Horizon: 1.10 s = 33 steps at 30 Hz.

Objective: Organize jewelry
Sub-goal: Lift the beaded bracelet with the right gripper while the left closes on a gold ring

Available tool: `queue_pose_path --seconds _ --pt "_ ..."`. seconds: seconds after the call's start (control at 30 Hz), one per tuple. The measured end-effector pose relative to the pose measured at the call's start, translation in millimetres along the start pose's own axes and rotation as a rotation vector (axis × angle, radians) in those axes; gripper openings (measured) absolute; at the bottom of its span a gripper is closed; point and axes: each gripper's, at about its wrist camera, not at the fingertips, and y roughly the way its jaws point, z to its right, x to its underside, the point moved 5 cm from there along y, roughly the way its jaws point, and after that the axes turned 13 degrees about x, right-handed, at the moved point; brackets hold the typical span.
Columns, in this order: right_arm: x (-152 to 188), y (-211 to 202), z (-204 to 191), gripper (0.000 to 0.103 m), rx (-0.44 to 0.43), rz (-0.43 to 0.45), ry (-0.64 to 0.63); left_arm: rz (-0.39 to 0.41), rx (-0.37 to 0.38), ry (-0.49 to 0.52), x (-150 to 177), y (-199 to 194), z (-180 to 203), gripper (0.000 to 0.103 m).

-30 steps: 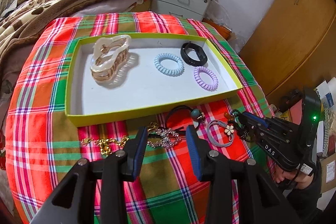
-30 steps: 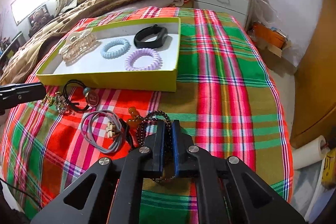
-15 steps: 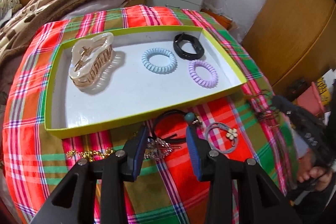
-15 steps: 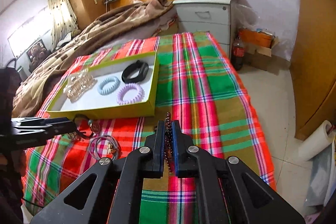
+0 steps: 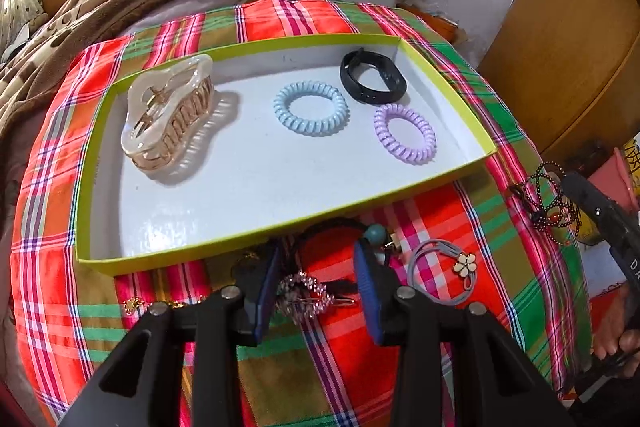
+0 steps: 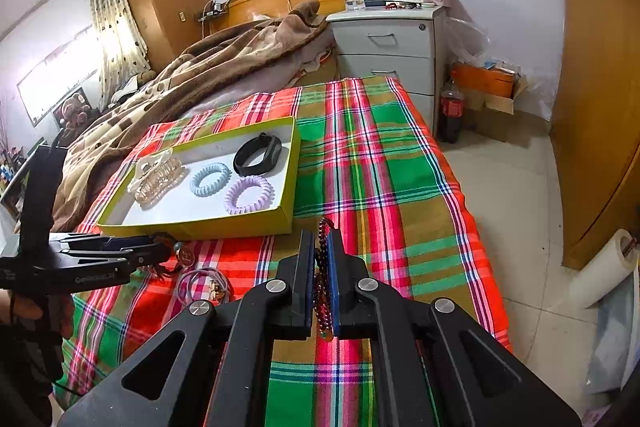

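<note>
A yellow-green tray (image 5: 86, 187) (image 6: 256, 225) on the plaid cloth holds a clear claw clip (image 5: 168, 115), a blue coil tie (image 5: 310, 107), a purple coil tie (image 5: 405, 133) and a black band (image 5: 372, 77). My left gripper (image 5: 316, 275) is open, low over a crystal hair clip (image 5: 306, 297) and a black cord with a teal bead (image 5: 375, 233). A grey flower tie (image 5: 444, 273) lies beside them. My right gripper (image 6: 320, 267) is shut on a dark bead bracelet (image 6: 323, 291), lifted above the cloth; the bracelet also shows in the left wrist view (image 5: 548, 203).
A gold chain (image 5: 160, 305) lies left of my left gripper. A brown blanket (image 6: 192, 75) lies behind the tray, a grey nightstand (image 6: 392, 47) beyond it. The bed's right edge drops to a tiled floor (image 6: 520, 187) with a paper roll (image 6: 600, 267).
My right gripper has lifted the bead bracelet up off the cloth. My left gripper has moved forward and lower over the crystal clip and black cord.
</note>
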Motion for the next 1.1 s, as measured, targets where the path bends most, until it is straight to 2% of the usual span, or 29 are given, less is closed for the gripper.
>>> queue_pose_path --seconds 0.1,0.17,0.2,0.3,0.6,1.1 --pt "0.6 0.5 1.2 0.006 -0.002 -0.002 0.008 -0.007 -0.007 0.007 -0.5 2.3 1.8 0.017" --pt "1.3 0.4 1.1 0.006 -0.004 -0.003 0.01 -0.016 -0.009 0.008 0.2 4.9 2.3 0.012" --pt "1.3 0.3 1.1 0.006 -0.005 -0.004 0.01 -0.017 -0.01 0.004 0.4 5.2 2.2 0.007" --pt "1.4 0.1 0.7 0.006 -0.004 -0.005 0.011 -0.015 -0.005 0.013 1.0 5.0 5.5 0.003" --pt "0.1 -3.8 1.0 0.006 -0.006 0.008 0.017 0.056 0.048 0.048 -5.2 -16.4 22.0 0.002" --pt "-14.0 -21.0 -8.6 0.006 -0.01 0.05 0.009 0.119 0.139 0.056 -16.3 -47.9 33.3 0.002"
